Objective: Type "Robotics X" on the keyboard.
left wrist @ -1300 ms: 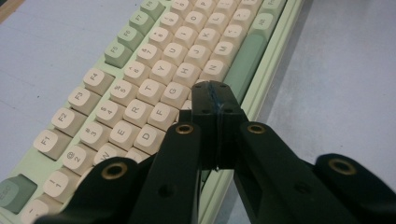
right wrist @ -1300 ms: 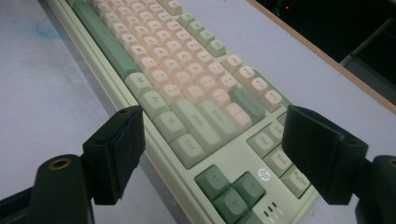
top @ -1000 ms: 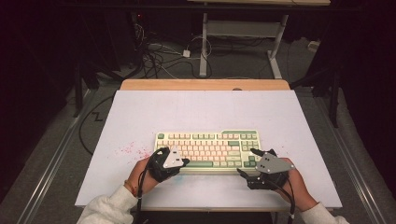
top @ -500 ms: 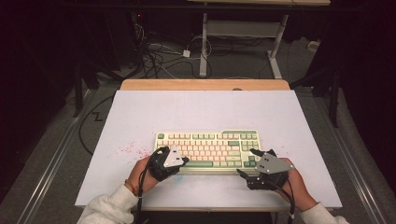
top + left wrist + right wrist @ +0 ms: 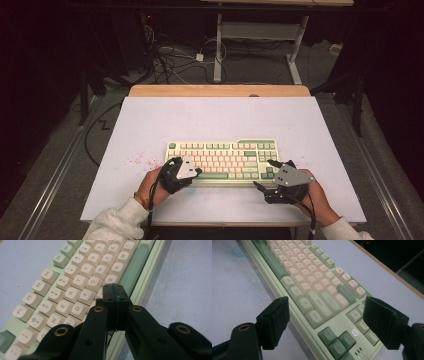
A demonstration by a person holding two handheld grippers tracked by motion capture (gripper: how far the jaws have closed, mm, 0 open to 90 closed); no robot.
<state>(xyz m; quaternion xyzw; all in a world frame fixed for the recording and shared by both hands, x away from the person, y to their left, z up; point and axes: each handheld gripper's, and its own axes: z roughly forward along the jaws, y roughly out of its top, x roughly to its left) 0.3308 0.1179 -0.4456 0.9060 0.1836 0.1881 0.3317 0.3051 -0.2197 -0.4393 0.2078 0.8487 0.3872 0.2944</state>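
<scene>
A pale green keyboard (image 5: 222, 160) with cream and green keys lies near the front middle of the white table top (image 5: 225, 117). My left gripper (image 5: 197, 171) rests at its front left edge. In the left gripper view the keyboard (image 5: 75, 277) runs off to the upper left, and my left gripper (image 5: 113, 293) is shut, with nothing between its jaws, over the bottom letter row beside the space bar. My right gripper (image 5: 265, 174) stands open at the keyboard's front right corner. In the right gripper view that corner of the keyboard (image 5: 312, 277), by the arrow keys, lies between the wide jaws of my right gripper (image 5: 329, 315).
Red specks (image 5: 137, 160) mark the table left of the keyboard. A wooden strip (image 5: 220, 91) borders the table's far edge. Beyond it, cables (image 5: 170, 60) lie on the dark floor around a white desk frame (image 5: 218, 45). Bare table surrounds the keyboard.
</scene>
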